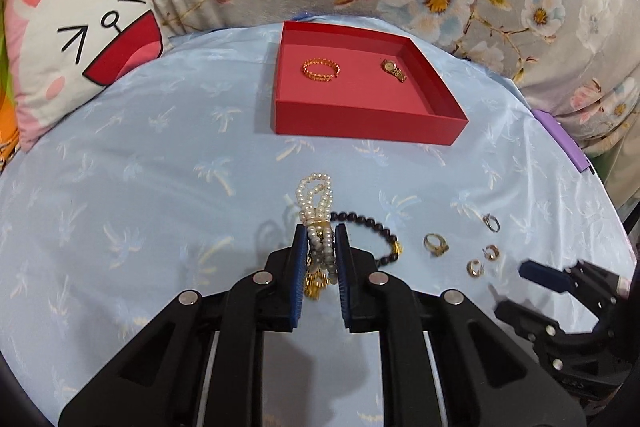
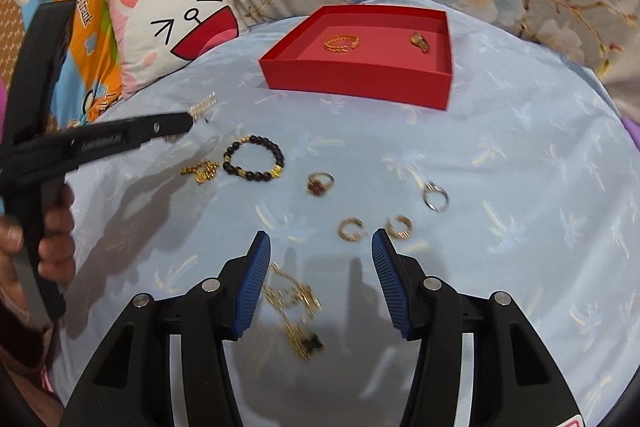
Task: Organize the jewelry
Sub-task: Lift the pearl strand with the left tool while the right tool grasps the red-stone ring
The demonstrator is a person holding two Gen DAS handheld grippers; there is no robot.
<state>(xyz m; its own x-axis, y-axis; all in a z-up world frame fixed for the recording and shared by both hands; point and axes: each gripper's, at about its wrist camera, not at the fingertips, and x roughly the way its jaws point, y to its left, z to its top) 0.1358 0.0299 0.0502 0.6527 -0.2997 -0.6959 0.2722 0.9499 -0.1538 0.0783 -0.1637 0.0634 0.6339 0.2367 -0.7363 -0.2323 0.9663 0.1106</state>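
Left wrist view: the left gripper (image 1: pixel 320 247) has its jaws clenched on a multi-strand white pearl bracelet with a gold clasp (image 1: pixel 316 201). The bracelet's loop stands up past the blue pads, its long axis running away from the camera toward the shallow red cardboard tray (image 1: pixel 360 119). A gold chain end dangles below the grip. Such strands are probably light, limp and slippery, so pinching the whole bunch near the clasp, as here, seems the safest hold. In the tray lie a gold beaded bangle (image 1: pixel 320 69) and a small gold wristwatch (image 1: pixel 393 70). On the pale blue palm-print bedsheet (image 1: pixel 160 167), just beside the jaws, lies a dark beaded bracelet (image 1: pixel 376 231).

Right wrist view: the right gripper (image 2: pixel 320 251) hangs released over the sheet, nothing between its jaws. Beneath it lies a blurred gold chain necklace (image 2: pixel 294 307), possibly with a dark pendant. Two gold hoop earrings (image 2: pixel 352 229) lie just ahead.
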